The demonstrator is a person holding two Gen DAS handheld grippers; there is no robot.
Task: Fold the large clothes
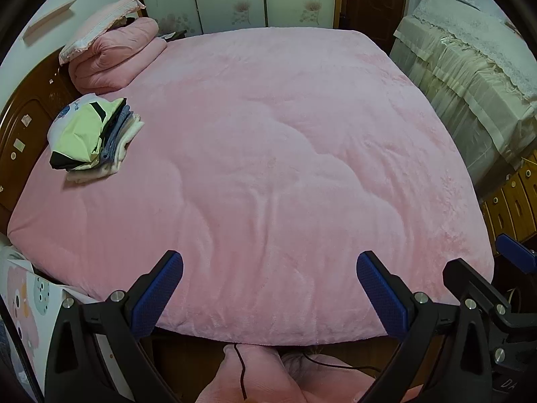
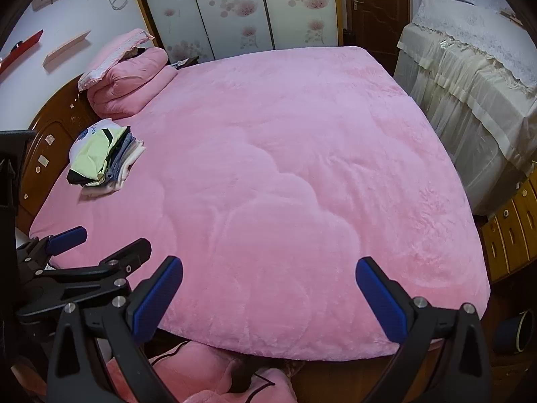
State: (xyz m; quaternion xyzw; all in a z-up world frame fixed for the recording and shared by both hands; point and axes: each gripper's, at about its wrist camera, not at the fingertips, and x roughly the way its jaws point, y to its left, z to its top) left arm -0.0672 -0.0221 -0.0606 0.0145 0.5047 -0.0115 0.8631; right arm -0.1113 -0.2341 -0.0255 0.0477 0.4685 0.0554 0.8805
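Note:
A pink plush cover point(image 1: 268, 141) point(image 2: 275, 168) lies spread flat over the whole bed. A stack of folded clothes point(image 1: 94, 134) point(image 2: 104, 158), pale green on top, rests on it at the left near the headboard. My left gripper point(image 1: 268, 262) hovers open over the bed's near edge with nothing between its blue pads; it also shows in the right wrist view as the left gripper point(image 2: 110, 240). My right gripper point(image 2: 270, 265) hangs beside it, equally open and empty, and the right gripper point(image 1: 480, 255) shows at the left view's right edge. Pink plush fabric point(image 1: 255, 369) point(image 2: 201, 362) with a black cable sits below the near edge.
A folded pink quilt point(image 1: 110, 57) point(image 2: 127, 84) with a pillow sits at the far left corner. A wooden headboard point(image 1: 20, 127) runs along the left. Lace-draped furniture point(image 1: 470, 77) and wooden drawers point(image 2: 510, 228) stand to the right. Wardrobe doors point(image 2: 235, 10) stand behind the bed.

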